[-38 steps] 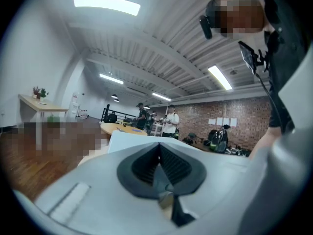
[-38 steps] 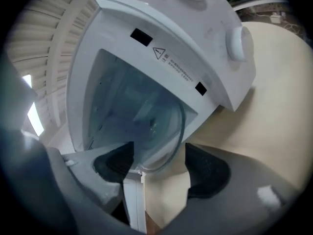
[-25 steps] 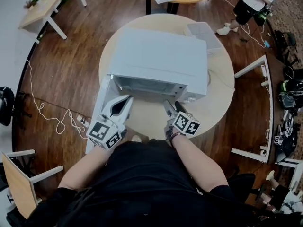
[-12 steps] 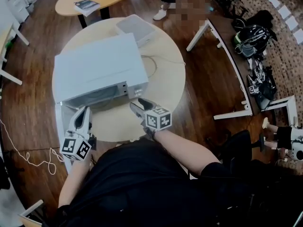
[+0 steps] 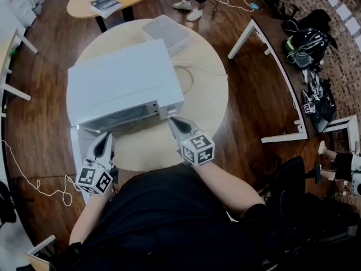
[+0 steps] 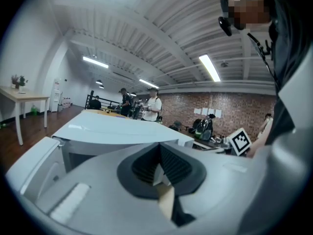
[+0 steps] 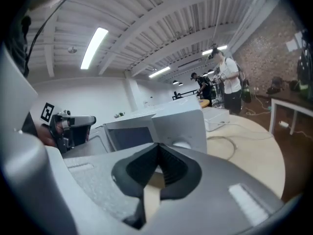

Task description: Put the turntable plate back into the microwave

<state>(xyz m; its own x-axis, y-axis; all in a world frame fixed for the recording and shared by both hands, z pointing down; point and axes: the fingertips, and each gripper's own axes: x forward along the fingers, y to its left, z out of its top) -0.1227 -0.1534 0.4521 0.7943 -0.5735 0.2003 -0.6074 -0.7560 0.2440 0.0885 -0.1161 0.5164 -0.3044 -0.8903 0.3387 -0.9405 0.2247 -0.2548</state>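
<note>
The white microwave (image 5: 121, 78) stands on the round wooden table (image 5: 208, 106), its door (image 5: 75, 145) swung open to the left. A pale curved shape shows in the dark opening (image 5: 127, 116); I cannot tell whether it is the turntable plate. My left gripper (image 5: 104, 135) hovers at the opening's left corner beside the door, jaws together and empty. My right gripper (image 5: 172, 121) points at the microwave's right front corner. Its jaws have just been closing and are shut with nothing between them. The microwave (image 7: 166, 119) and the left gripper (image 7: 73, 124) both show in the right gripper view.
A clear plastic bin (image 5: 166, 34) sits on the table behind the microwave, with a cable (image 5: 186, 81) looping beside it. An oval table with a book (image 5: 107, 4) stands beyond. A white-framed desk (image 5: 271, 66) and bags (image 5: 307, 44) are at the right.
The head view has swung right, so the microwave now lies further left. The right gripper has rolled and risen a little toward the microwave's right corner. The left gripper has dropped beside the door.
</note>
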